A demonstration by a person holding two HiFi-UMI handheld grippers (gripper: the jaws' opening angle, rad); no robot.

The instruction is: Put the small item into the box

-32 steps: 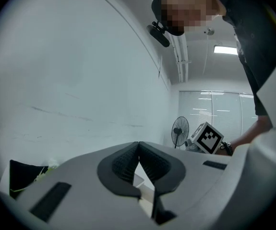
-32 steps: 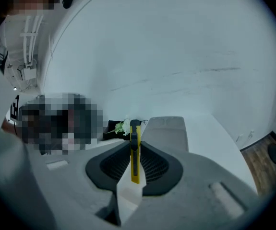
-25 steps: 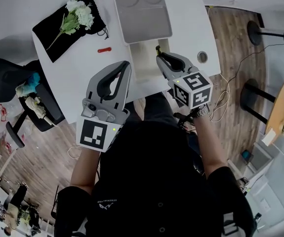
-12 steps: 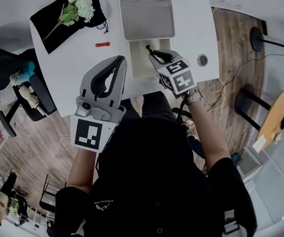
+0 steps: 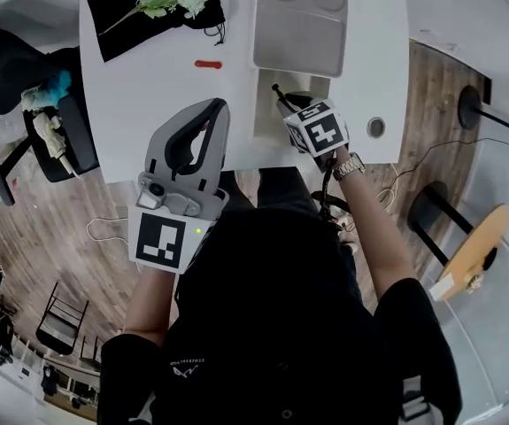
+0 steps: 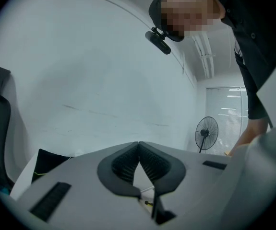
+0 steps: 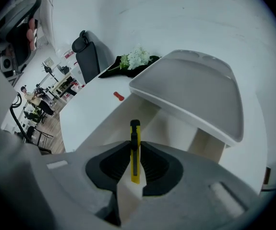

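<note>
Mid-placing: cutter [image 7: 135, 128] pinched in R gripper [image 7: 135, 158], prob. above box [image 5: 260, 106] at table [image 5: 148, 78] near edge; L gripper [image 6: 138, 150] pressed together. Next: lower, release.

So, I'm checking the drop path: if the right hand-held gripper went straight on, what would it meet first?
Probably the inside of the open box, just under its raised lid, with the yellow knife in the right hand-held gripper touching first; depth is unclear.
</note>
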